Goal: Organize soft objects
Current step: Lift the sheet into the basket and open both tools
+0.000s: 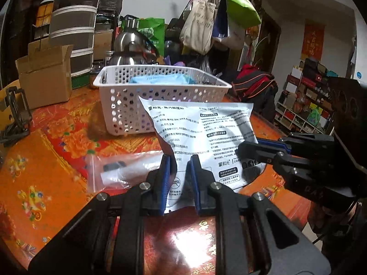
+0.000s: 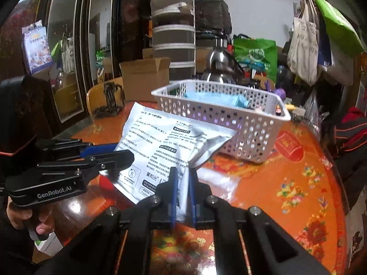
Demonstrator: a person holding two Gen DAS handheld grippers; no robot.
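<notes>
Two hand-held grippers share one load: the left hand-held gripper (image 1: pixel 179 178) is clamped on the near edge of the silver printed pouch (image 1: pixel 201 137), and the right hand-held gripper (image 2: pixel 182 190) is clamped on its other near corner, so the pouch hangs clear of the worktop (image 1: pixel 57 160), just in front of the white perforated basket (image 1: pixel 160 96).

Risks, as I judge them: the slick foil could slide out of either thin pinch; uneven pulling could crumple or tear it; its drooping far edge could catch the basket's near wall and shove the basket toward the back edge. A clear zip bag (image 1: pixel 119 171) lies right beneath and could be dragged along.

An orange and red floral cloth covers the round worktop. Around it the room is crowded: a cardboard box (image 1: pixel 45 75), a steel kettle (image 1: pixel 133 45), hanging tote bags (image 1: pixel 201 27).
</notes>
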